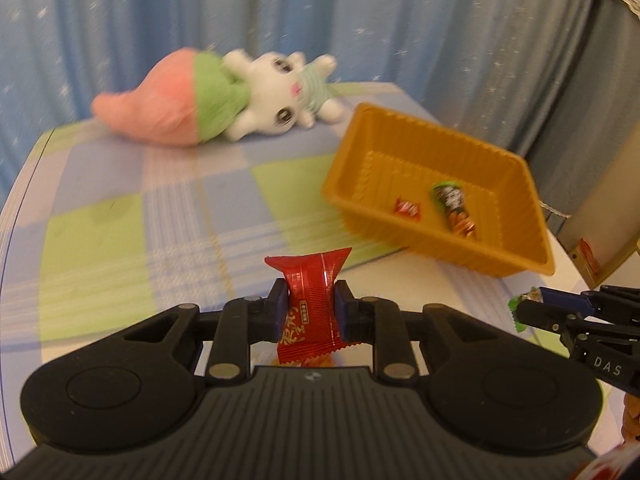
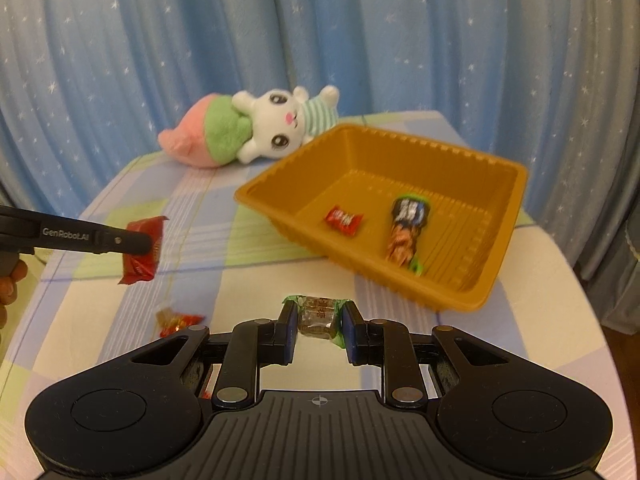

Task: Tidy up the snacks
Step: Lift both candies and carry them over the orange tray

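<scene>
My left gripper (image 1: 310,304) is shut on a red snack packet (image 1: 310,300) and holds it above the table, left of the orange tray (image 1: 400,144). It also shows in the right wrist view (image 2: 146,246) with the red packet (image 2: 142,268). My right gripper (image 2: 318,320) is shut on a green-ended brown candy (image 2: 318,314) in front of the tray (image 2: 280,178). The tray holds a small red candy (image 2: 343,220) and a long dark snack bar (image 2: 404,236). A red-and-gold candy (image 2: 176,320) lies on the table.
A plush rabbit (image 2: 256,128) lies at the back of the checked tablecloth (image 2: 200,200). Blue starry curtains hang behind. A wooden board (image 1: 604,208) leans at the right edge.
</scene>
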Demonstrator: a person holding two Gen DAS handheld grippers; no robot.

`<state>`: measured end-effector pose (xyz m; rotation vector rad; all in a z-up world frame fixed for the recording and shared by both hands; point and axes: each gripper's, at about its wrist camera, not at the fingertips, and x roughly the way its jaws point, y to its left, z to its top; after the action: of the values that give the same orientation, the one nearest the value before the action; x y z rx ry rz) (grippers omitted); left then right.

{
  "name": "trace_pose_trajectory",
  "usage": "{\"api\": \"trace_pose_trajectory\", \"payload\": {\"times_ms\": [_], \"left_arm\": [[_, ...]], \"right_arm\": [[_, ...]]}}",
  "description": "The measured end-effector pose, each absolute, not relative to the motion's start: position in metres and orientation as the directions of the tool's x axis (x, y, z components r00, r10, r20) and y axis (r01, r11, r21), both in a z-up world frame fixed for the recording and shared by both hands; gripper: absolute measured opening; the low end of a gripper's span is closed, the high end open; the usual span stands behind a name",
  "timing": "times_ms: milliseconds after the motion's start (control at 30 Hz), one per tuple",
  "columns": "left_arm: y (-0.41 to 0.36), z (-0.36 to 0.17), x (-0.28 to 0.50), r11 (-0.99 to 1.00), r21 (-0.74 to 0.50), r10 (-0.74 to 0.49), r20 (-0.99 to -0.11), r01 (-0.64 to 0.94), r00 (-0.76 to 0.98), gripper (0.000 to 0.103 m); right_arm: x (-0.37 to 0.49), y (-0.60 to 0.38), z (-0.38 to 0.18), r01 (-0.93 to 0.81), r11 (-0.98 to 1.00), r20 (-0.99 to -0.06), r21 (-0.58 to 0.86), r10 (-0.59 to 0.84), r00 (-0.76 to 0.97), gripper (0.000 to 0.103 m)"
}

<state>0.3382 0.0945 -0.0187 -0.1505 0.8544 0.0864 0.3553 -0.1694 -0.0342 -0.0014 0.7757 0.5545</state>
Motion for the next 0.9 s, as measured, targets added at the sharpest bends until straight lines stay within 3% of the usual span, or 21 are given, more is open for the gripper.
{"api": "trace_pose_trajectory", "payload": {"times_ms": [467,900], "left_arm": [[0.043,-0.003,0.428,0.997,-0.07,-0.072,-0.728,0.031,0.682,0.022],[0.007,-0.024,0.505,0.992,-0.041,-0.109,-0.763,0.12,0.637,0.022]], "right_arm": [[0.412,-0.196,-0.014,-0.401,0.898,-0.612,0.183,0.423,0.668,0.024],[0.483,-0.208,-0.036,-0.341,0.919,-0.636,0.197,0.385,0.669,0.024]]}}
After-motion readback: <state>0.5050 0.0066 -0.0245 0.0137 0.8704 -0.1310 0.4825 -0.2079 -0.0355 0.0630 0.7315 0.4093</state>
